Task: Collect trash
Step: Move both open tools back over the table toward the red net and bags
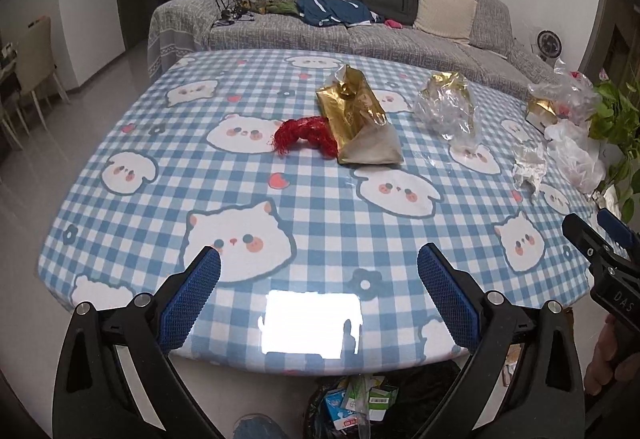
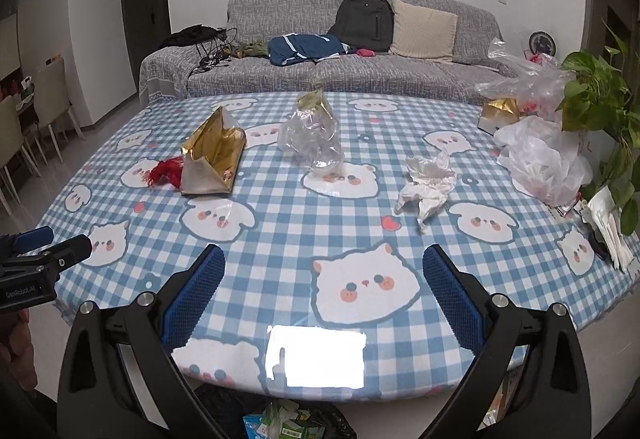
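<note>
Trash lies on the blue checked table (image 1: 312, 207) (image 2: 280, 239). A gold foil wrapper (image 1: 356, 119) (image 2: 212, 155) sits mid-table with a red net (image 1: 304, 135) (image 2: 164, 171) beside it on its left. Further right lie a clear crumpled plastic bag (image 1: 448, 107) (image 2: 316, 135) and a crumpled white wrapper (image 1: 530, 163) (image 2: 428, 187). My left gripper (image 1: 320, 263) hovers open over the near edge, holding nothing. To its right, over that edge, my right gripper (image 2: 324, 259) is open and holds nothing too. Below the table edge is a black trash bag (image 1: 360, 403) (image 2: 288, 419) with packaging inside.
At the table's right end are thin plastic bags (image 2: 540, 159) (image 1: 576, 151), a small gold box (image 2: 500, 111) (image 1: 540, 111), white napkins (image 2: 608, 227) and a leafy plant (image 2: 600, 111) (image 1: 616, 127). A grey sofa (image 2: 360, 71) stands behind; chairs (image 2: 36, 127) stand at left.
</note>
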The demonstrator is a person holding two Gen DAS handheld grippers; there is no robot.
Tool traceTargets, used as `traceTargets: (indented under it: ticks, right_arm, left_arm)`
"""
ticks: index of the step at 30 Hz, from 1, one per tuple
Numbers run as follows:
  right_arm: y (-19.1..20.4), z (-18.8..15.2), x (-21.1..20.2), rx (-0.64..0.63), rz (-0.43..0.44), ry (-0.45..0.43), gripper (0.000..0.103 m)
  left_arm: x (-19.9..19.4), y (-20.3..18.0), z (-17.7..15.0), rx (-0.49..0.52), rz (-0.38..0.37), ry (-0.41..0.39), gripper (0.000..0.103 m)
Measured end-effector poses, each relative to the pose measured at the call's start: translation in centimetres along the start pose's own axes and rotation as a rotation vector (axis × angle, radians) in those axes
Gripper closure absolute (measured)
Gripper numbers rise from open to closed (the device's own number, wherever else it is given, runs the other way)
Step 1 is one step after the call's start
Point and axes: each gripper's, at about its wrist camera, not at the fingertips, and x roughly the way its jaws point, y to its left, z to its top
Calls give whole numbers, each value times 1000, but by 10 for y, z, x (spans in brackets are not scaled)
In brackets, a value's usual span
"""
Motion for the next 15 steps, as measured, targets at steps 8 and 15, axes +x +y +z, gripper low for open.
traceTargets:
  ticks: [8,15]
  right_arm:
    - [8,34,36,3,0,2,8]
    - [13,61,77,3,-4,9,8]
  left_arm:
    - [32,12,35,-10,8,-3,6]
    - [62,22,71,-23,24,-5,6]
